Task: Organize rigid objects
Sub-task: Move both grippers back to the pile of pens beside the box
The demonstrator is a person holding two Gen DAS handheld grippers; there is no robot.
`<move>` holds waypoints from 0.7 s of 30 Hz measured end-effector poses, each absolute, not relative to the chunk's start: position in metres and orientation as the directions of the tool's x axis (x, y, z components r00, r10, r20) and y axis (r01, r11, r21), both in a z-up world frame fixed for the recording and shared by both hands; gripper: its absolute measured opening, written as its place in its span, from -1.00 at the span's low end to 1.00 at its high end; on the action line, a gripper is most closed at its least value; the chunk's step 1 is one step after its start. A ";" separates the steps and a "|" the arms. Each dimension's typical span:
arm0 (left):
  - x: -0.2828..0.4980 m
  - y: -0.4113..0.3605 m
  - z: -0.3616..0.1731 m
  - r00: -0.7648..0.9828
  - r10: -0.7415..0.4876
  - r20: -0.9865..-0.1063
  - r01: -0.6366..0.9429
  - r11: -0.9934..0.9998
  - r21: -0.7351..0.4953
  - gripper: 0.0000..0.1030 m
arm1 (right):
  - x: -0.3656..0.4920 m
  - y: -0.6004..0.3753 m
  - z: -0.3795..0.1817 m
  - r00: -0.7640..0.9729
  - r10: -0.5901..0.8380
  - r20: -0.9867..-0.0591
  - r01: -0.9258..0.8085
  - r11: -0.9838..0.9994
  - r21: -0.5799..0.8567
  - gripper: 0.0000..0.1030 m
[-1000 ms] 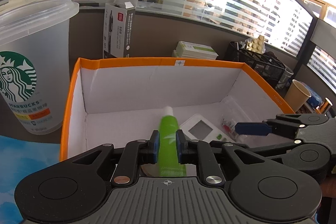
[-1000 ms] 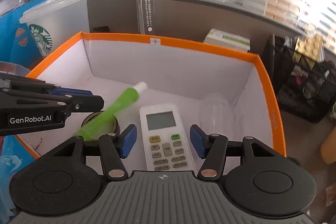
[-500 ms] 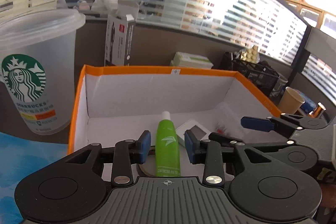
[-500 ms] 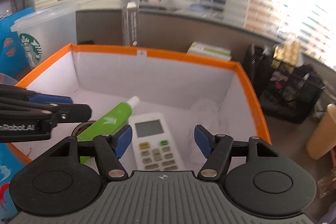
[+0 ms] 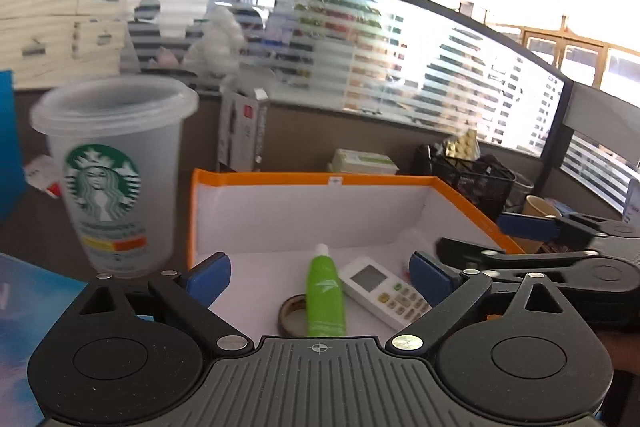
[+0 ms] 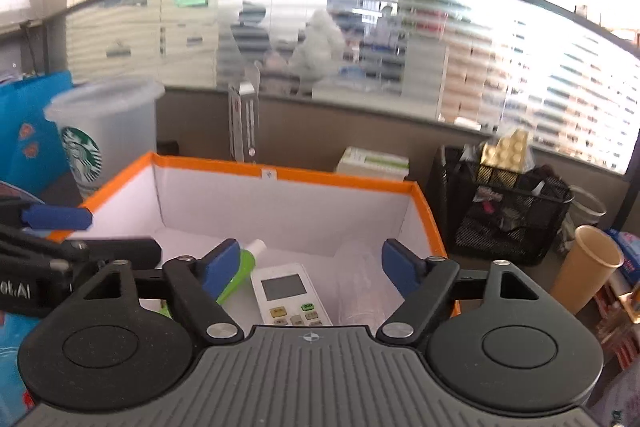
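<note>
The left claw [image 5: 320, 273] stands wide apart, its blue-padded fingers [image 5: 208, 277] holding nothing. The right claw [image 6: 312, 265] is likewise spread wide and bare between its blue pads [image 6: 222, 267]. Both point forward side by side, each one's fingers reaching into the other's view

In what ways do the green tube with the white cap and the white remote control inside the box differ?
The green tube with the white cap is round, slim and plain; the white remote control is flat, wider, with a grey screen and coloured buttons. Both lie side by side on the floor of the orange-rimmed white box.
</note>
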State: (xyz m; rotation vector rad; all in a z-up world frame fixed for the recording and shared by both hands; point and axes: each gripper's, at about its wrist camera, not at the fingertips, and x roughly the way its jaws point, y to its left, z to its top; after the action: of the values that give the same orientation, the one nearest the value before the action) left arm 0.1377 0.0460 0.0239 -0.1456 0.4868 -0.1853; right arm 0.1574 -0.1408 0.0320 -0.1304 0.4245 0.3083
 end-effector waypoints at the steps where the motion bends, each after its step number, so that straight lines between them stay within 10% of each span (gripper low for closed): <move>1: 0.134 0.048 0.026 0.869 -0.211 -0.447 0.138 0.972 -0.190 0.90 | 0.151 -0.142 0.034 0.870 0.267 -0.414 -0.319 0.946 -0.060 0.49; 12: 0.091 0.067 0.017 0.861 -0.186 -0.474 0.111 0.977 -0.183 0.98 | 0.069 -0.153 0.029 0.906 0.282 -0.317 -0.318 0.946 -0.066 0.51; 21: 0.070 0.077 -0.025 0.797 -0.167 -0.581 0.088 0.983 -0.162 0.98 | 0.026 -0.149 -0.037 0.797 0.339 -0.500 -0.398 0.917 -0.012 0.50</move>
State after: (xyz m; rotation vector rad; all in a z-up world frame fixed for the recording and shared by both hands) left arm 0.0696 0.0770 -0.0250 -0.1294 0.6345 -0.1377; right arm 0.0256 -0.1492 -0.0374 -0.1192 0.5136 0.3967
